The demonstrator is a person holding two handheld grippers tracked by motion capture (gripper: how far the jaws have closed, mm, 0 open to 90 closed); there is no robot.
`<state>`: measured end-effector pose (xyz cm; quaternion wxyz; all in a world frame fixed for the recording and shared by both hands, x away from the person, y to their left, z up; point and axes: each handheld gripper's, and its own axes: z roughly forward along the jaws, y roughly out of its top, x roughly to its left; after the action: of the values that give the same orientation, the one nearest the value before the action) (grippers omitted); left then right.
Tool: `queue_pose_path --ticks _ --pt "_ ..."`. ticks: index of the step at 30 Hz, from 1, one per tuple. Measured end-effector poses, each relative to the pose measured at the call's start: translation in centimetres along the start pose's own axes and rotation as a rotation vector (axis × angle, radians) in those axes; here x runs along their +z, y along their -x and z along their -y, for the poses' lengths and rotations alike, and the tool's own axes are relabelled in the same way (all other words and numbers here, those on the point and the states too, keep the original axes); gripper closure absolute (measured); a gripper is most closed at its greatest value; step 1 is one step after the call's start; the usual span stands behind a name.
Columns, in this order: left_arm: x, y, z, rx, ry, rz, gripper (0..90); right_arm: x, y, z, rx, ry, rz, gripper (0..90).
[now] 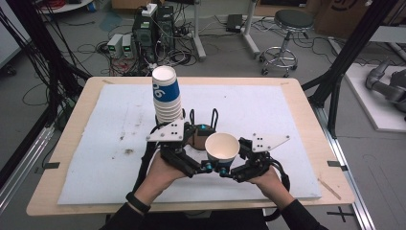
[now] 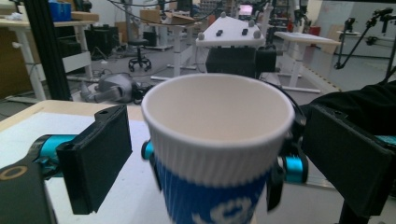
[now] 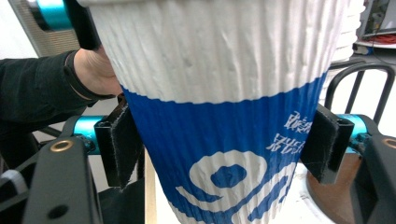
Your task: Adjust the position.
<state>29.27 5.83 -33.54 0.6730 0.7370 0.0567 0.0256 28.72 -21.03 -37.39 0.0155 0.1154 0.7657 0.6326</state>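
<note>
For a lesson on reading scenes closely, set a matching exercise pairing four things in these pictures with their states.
Things:
1. single cup
2. stack of cups
3. left gripper
4. right gripper

States:
A. open, pads clear of the cup
B. standing on the white mat
C. shut on the cup's blue band
D. held upright, empty

Pairs: 1-D, 2-B, 3-A, 4-C

This is a robotics lab or workshop: behind the wooden counter (image 1: pixel 306 120) sit computer towers (image 1: pixel 152 28) amid tangled cables (image 1: pixel 91 48) on a grey floor, beside a round stool (image 1: pixel 287 28). Black frame struts (image 1: pixel 354 43) flank the counter (a camera rig, seemingly). A grey robot arm (image 1: pixel 385 84) lies to one side.
</note>
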Motion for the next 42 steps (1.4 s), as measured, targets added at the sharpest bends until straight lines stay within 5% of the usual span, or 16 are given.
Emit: queue_pose_path --ticks 7,18,34,42 --pt "-1.6 0.4 2.6 -0.021 -0.017 -0.081 8.5 -0.4 0.2 -0.1 0.007 0.023 0.023 25.3" --pt "0.6 0.6 5.4 -0.062 -0.072 -0.070 8.5 -0.6 0.2 -0.3 0.028 0.059 0.021 25.3" --pt "2.7 0.6 5.7 -0.070 -0.061 -0.077 8.6 0.1 -0.3 -0.1 0.033 0.056 -0.005 25.3" --pt "2.8 0.7 5.7 -0.062 -0.063 -0.058 19.2 0.6 -0.5 0.1 0.027 0.035 -0.013 25.2"
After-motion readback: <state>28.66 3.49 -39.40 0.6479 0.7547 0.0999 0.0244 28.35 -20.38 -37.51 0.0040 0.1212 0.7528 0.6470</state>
